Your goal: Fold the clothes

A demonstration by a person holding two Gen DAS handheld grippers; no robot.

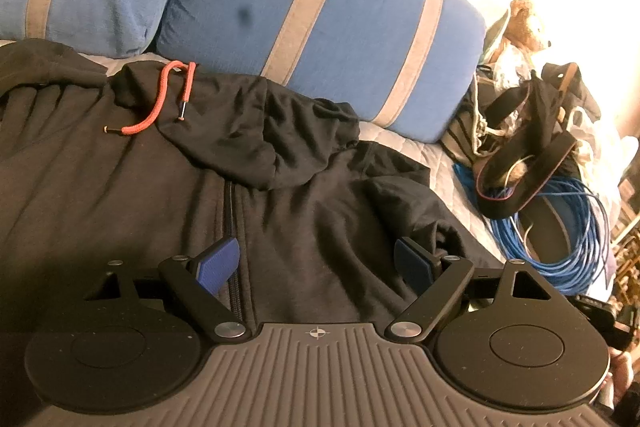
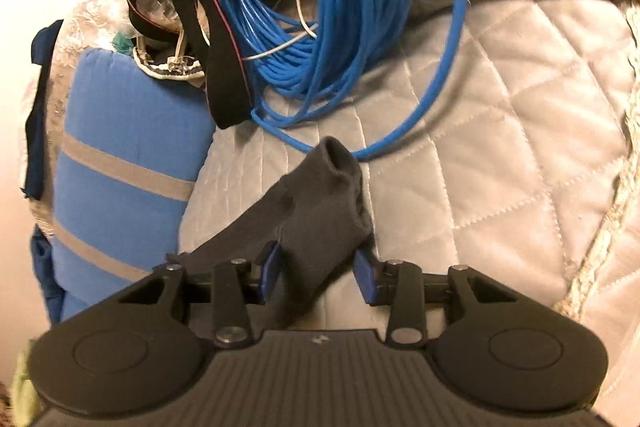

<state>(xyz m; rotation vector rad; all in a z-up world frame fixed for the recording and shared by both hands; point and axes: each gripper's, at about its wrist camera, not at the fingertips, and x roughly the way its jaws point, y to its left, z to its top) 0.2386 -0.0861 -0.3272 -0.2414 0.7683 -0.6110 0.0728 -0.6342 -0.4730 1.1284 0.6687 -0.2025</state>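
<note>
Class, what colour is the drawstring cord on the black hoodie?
The drawstring is orange-red with dark tips, lying on the black hoodie; it shows best in the left wrist view.

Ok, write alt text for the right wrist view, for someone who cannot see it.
The right gripper, blue-padded fingers partly open, straddles a dark sleeve cuff lying on a pale quilted bedspread. Beyond the cuff sits a coil of blue cable, with a blue, grey-striped pillow at left.
</note>
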